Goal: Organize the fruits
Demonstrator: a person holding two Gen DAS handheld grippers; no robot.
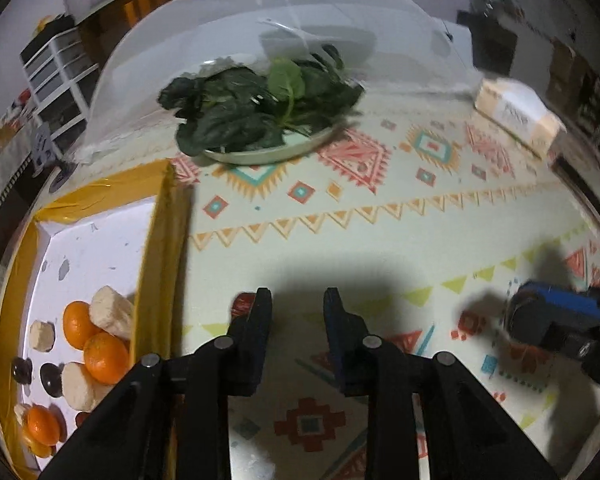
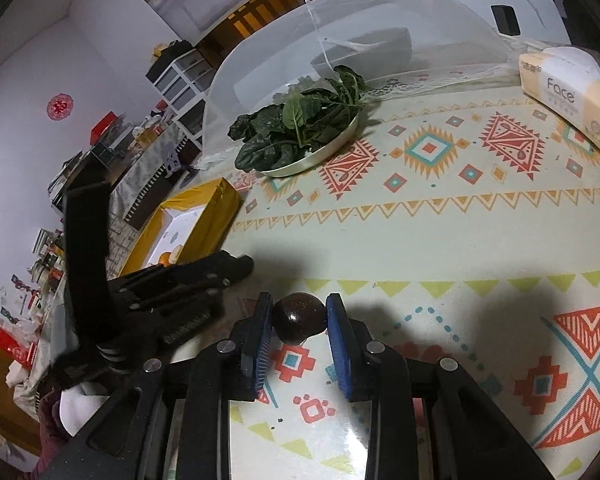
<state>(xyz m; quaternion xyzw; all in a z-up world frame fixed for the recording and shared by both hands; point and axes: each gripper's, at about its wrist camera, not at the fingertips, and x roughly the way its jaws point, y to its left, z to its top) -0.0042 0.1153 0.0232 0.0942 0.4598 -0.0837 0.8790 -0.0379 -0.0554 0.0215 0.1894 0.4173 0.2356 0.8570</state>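
Observation:
My right gripper [image 2: 298, 314] is shut on a dark round fruit [image 2: 299, 319], held between its blue pads just above the patterned tablecloth. My left gripper [image 1: 297, 304] is open and empty over the cloth, just right of a yellow-rimmed white box [image 1: 162, 240]. The box holds oranges [image 1: 105, 357], peeled banana pieces [image 1: 112, 312] and dark round fruits [image 1: 50, 377]. In the right wrist view the left gripper [image 2: 236, 266] is at the left, beside the box [image 2: 216, 220]. The right gripper also shows in the left wrist view [image 1: 556, 320] at the right.
A plate of dark green leaves [image 1: 260, 116] sits at the back under a raised white mesh food cover [image 1: 228, 28]. A tissue pack [image 2: 568, 92] lies at the back right. The table's left edge runs just beyond the box, with shelves and clutter past it.

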